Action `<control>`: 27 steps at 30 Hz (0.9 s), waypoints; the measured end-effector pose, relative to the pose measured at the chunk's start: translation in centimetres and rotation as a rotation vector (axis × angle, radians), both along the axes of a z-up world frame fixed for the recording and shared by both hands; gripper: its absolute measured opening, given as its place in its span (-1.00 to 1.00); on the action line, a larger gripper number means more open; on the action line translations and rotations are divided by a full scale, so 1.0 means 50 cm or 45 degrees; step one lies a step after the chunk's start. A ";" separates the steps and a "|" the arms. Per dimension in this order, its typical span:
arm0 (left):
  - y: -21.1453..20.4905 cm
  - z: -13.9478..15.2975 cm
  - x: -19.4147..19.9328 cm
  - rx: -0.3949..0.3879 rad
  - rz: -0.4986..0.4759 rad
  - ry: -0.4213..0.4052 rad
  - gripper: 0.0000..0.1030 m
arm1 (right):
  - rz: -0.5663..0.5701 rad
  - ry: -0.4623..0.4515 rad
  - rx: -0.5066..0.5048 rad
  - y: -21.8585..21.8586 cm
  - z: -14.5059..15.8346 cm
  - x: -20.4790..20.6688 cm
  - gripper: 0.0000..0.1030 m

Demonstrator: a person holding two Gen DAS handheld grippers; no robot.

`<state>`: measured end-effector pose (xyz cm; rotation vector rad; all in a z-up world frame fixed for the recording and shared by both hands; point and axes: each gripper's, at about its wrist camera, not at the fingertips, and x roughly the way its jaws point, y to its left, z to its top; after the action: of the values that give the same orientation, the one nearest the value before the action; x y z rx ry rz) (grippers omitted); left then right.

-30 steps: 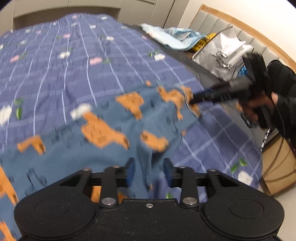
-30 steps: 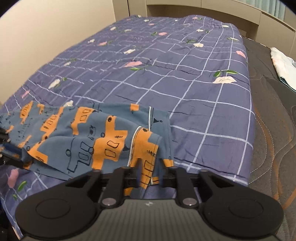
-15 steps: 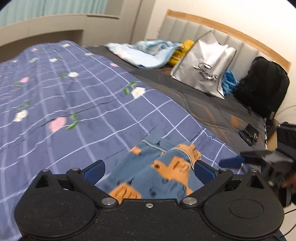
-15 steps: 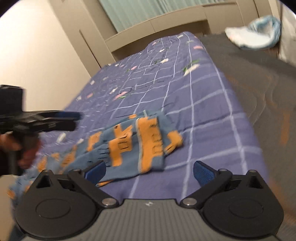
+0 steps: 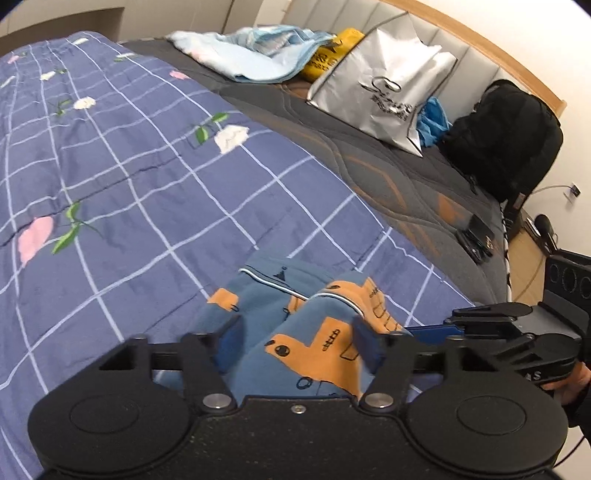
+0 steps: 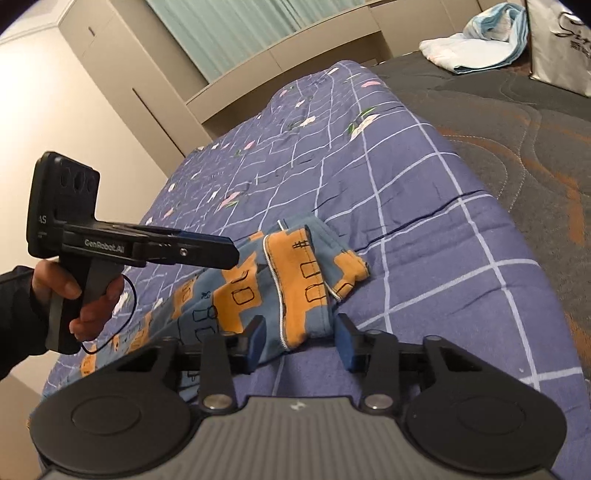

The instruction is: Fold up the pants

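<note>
Both claws have let go of the pants (image 5: 295,332) since a second ago, when each was pinched on the cloth; half a second back their fingers stood wider apart than they do now. The blue pants with orange shapes lie bunched on the purple checked quilt (image 5: 129,177), near the corner of the bed, the piped hem folded over on top.

The left claw (image 5: 297,341) has its jaws parted, the blue pads either side of the cloth, and I cannot tell whether they touch it. The right claw (image 6: 297,341) is also parted, and a fold of the pants sits in the gap between its pads without being pinched. From the right camera the left claw (image 6: 207,249) hangs above the pants, level, held in a bare hand (image 6: 92,295) with a dark sleeve. From the left camera the right claw (image 5: 436,330) reaches in from the side, its blue fingertip just beside the orange edge of the cloth.

Further up the bed, on the dark quilted mattress (image 5: 369,170), lie a heap of pale blue fabric (image 5: 258,48), a yellow bag (image 5: 332,51), a silver shopping bag (image 5: 384,88) and a black backpack (image 5: 509,136) against the padded headboard (image 5: 424,26).
</note>
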<state>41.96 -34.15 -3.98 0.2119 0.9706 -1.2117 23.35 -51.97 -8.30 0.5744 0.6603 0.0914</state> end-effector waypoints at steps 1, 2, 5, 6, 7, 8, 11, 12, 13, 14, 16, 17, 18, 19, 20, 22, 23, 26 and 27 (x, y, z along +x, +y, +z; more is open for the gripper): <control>-0.006 -0.002 -0.002 0.022 -0.015 0.007 -0.30 | -0.008 0.001 -0.002 -0.002 -0.001 -0.002 -0.37; -0.013 -0.004 -0.005 0.050 -0.024 0.000 -0.57 | -0.017 0.006 -0.011 -0.003 -0.002 -0.004 -0.55; -0.023 0.001 -0.024 0.111 -0.003 -0.083 -0.90 | -0.021 0.004 -0.018 -0.004 -0.002 -0.009 -0.68; -0.023 0.006 -0.032 0.112 0.007 -0.113 -0.93 | -0.018 -0.001 -0.032 -0.001 0.002 -0.011 -0.69; -0.023 0.013 -0.041 0.108 0.016 -0.140 -0.94 | -0.017 -0.007 -0.049 0.002 0.006 -0.013 -0.69; -0.018 0.024 -0.054 0.097 0.028 -0.183 -0.94 | -0.014 -0.015 -0.072 0.005 0.011 -0.015 -0.69; -0.003 0.060 -0.094 0.066 0.053 -0.337 -0.95 | 0.003 -0.043 -0.173 0.016 0.036 -0.016 -0.70; 0.001 0.071 -0.108 0.059 0.068 -0.400 -0.95 | 0.011 -0.057 -0.214 0.019 0.045 -0.013 -0.70; 0.003 0.082 -0.124 0.060 0.079 -0.475 -0.95 | 0.017 -0.072 -0.252 0.022 0.054 -0.010 -0.70; 0.001 0.088 -0.141 0.065 0.086 -0.557 -0.94 | 0.021 -0.087 -0.281 0.023 0.064 -0.005 -0.70; -0.010 0.089 -0.162 0.088 0.083 -0.654 -0.85 | 0.029 -0.104 -0.328 0.023 0.078 0.010 -0.70; -0.019 0.082 -0.167 0.111 0.083 -0.691 -0.66 | 0.032 -0.098 -0.349 0.023 0.080 0.019 -0.70; -0.029 0.075 -0.166 0.135 0.080 -0.705 -0.55 | 0.027 -0.087 -0.369 0.020 0.080 0.029 -0.70; -0.038 0.065 -0.164 0.157 0.074 -0.699 -0.38 | 0.025 -0.070 -0.383 0.017 0.077 0.041 -0.70; -0.044 0.055 -0.158 0.169 0.067 -0.679 -0.35 | 0.033 -0.046 -0.387 0.011 0.072 0.051 -0.70; -0.050 0.044 -0.146 0.171 0.056 -0.631 -0.28 | 0.043 0.010 -0.397 0.006 0.058 0.069 -0.70; -0.048 0.041 -0.142 0.171 0.058 -0.623 -0.12 | 0.050 0.036 -0.407 0.005 0.050 0.076 -0.70; -0.035 0.038 -0.124 0.159 0.100 -0.626 0.32 | 0.067 0.062 -0.410 0.000 0.034 0.076 -0.70; -0.030 0.037 -0.116 0.158 0.119 -0.615 0.37 | 0.066 0.060 -0.409 0.001 0.032 0.073 -0.69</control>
<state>36.18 -35.63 -2.14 0.5263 0.6236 -0.9530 27.01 -51.91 -6.70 0.2511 0.7186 0.0189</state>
